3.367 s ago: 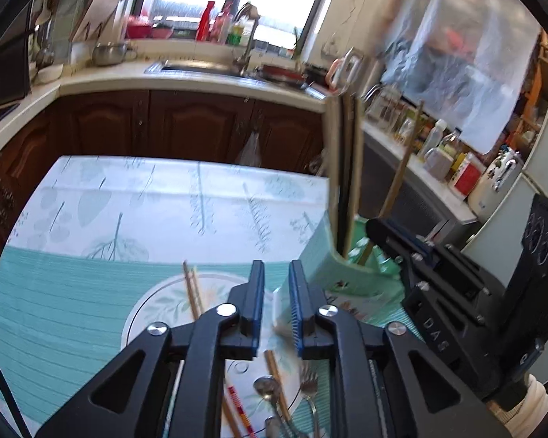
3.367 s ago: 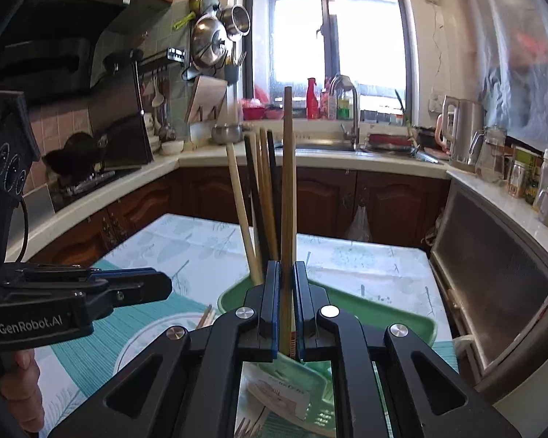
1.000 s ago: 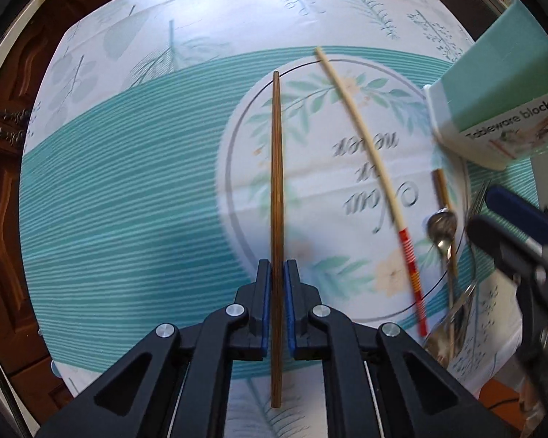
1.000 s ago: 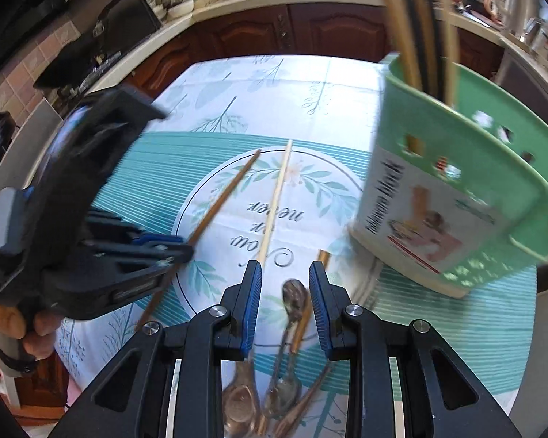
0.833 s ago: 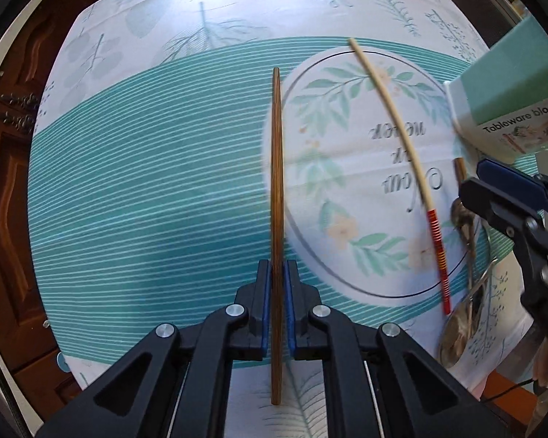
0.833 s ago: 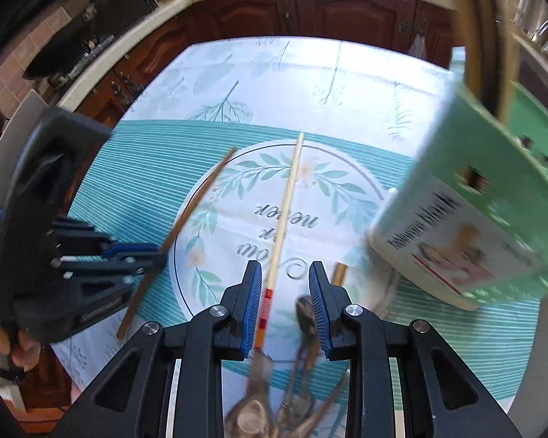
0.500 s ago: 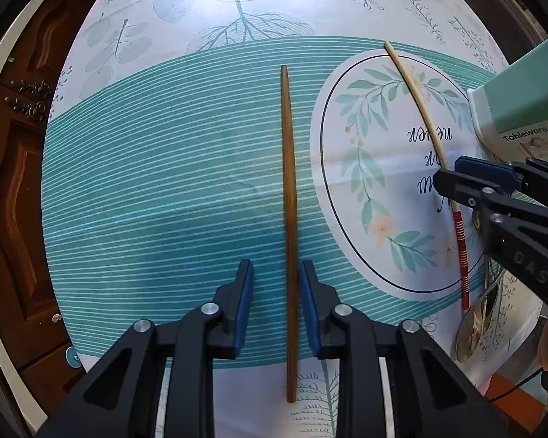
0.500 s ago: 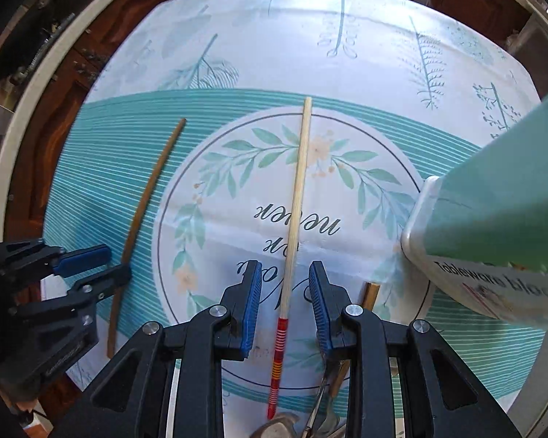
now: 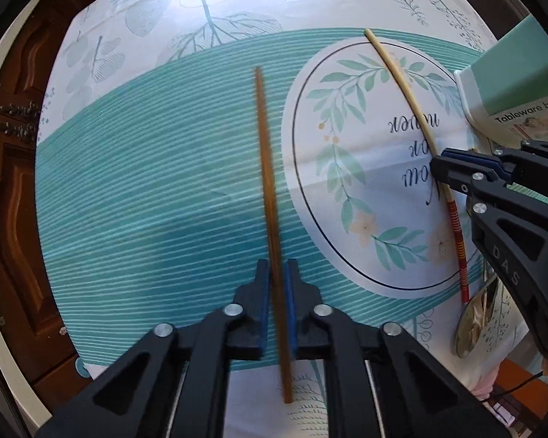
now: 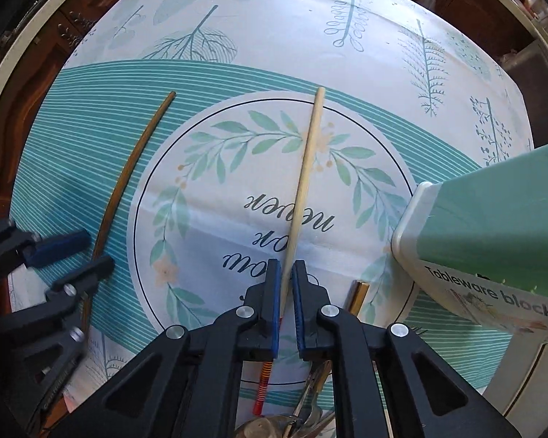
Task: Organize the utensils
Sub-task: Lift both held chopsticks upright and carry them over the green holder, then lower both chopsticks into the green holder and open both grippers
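Observation:
A dark brown chopstick (image 9: 268, 197) lies on the teal striped placemat (image 9: 146, 200). My left gripper (image 9: 276, 273) straddles its near part with a small gap on each side of the stick. A pale chopstick with a red banded end (image 10: 303, 186) lies across the placemat's round print. My right gripper (image 10: 286, 273) straddles it just above the red band, jaws narrowly apart. The brown chopstick also shows in the right wrist view (image 10: 128, 175), and the pale one in the left wrist view (image 9: 409, 98). The green tableware block (image 10: 493, 233) stands at the right.
Metal spoons and a fork (image 10: 303, 423) lie in a heap at the near edge of the mat, with a gold-handled piece (image 10: 358, 295) beside them. One spoon (image 9: 475, 321) shows under the right gripper in the left wrist view. Dark wooden cabinets (image 9: 14, 182) flank the table's left edge.
My left gripper let the brown chopstick down onto the mat, opened, and has narrowed around it again. My right gripper came down over the pale chopstick and narrowed its jaws around it.

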A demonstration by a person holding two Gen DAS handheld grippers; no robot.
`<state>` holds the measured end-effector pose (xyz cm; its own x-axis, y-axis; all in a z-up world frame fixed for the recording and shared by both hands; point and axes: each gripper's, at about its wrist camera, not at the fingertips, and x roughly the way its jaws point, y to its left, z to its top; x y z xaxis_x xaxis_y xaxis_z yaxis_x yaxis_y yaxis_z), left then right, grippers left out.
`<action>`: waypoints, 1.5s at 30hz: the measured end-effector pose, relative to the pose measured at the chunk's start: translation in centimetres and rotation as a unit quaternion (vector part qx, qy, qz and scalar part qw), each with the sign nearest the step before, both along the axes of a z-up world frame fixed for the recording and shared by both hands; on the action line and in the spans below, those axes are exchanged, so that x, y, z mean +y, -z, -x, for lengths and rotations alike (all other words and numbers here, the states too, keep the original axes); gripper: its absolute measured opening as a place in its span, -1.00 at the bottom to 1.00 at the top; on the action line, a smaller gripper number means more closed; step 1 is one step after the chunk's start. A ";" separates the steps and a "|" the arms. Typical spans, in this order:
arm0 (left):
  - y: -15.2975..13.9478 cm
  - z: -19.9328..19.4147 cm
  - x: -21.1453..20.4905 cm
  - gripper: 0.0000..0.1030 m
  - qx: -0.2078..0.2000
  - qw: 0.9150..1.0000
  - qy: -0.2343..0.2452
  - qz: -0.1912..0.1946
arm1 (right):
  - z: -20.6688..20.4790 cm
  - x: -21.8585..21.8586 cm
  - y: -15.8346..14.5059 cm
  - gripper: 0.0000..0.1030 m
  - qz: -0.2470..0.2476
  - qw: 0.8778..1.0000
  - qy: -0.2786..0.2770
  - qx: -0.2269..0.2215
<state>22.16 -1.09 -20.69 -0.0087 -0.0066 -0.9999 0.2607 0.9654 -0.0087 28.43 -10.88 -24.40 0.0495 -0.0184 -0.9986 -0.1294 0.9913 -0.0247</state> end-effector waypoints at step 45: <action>-23.6 3.5 -14.8 -0.92 -0.467 0.840 0.071 0.265 | 13.1 -25.0 -26.7 -0.91 -0.186 0.819 0.155 -0.521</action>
<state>18.67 -15.88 2.94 0.7401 -0.5192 -0.4274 0.5059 0.8486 -0.1549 15.31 -35.91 2.29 0.9283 0.1042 -0.3568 0.0291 0.9366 0.3493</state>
